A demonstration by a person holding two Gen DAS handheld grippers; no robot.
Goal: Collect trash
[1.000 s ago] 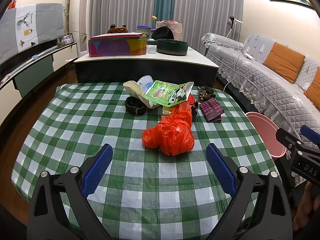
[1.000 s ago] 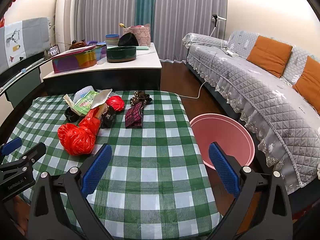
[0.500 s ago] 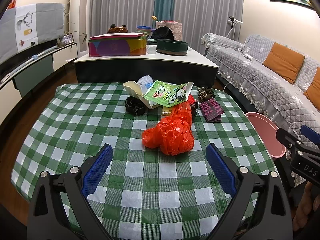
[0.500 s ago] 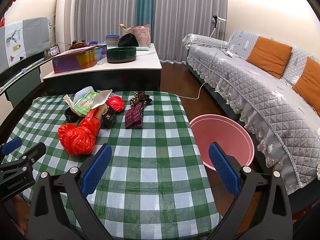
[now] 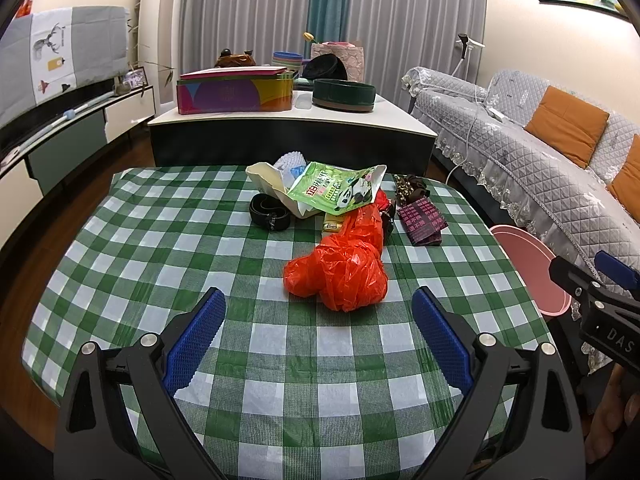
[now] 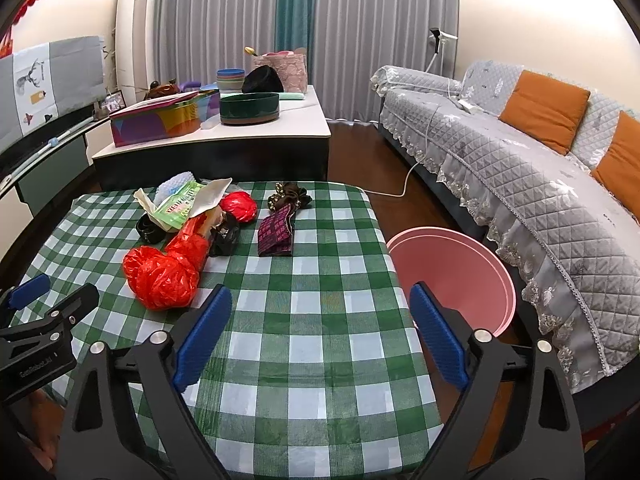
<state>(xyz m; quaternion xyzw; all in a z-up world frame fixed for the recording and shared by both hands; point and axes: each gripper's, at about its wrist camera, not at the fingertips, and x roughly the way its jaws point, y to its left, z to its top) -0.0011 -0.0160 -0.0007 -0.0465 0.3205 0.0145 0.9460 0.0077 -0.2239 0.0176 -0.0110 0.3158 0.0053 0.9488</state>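
1. Left wrist view: the left gripper (image 5: 318,320) hovers spread wide and empty above the checked tablecloth (image 5: 160,248); the orange plastic bag (image 5: 340,268) lies just beyond its fingers; behind it sit the green snack packet (image 5: 340,190) and maroon pouch (image 5: 424,220).
2. Right wrist view: the right gripper (image 6: 320,322) is likewise spread wide and empty; only here does the pink bin (image 6: 456,272), on the floor beside the table, show whole, along with a red ball (image 6: 240,206) hidden in the other view.

A home living room; quilted sofa (image 6: 520,168), curtains (image 6: 320,20), checked tablecloth (image 6: 320,320).
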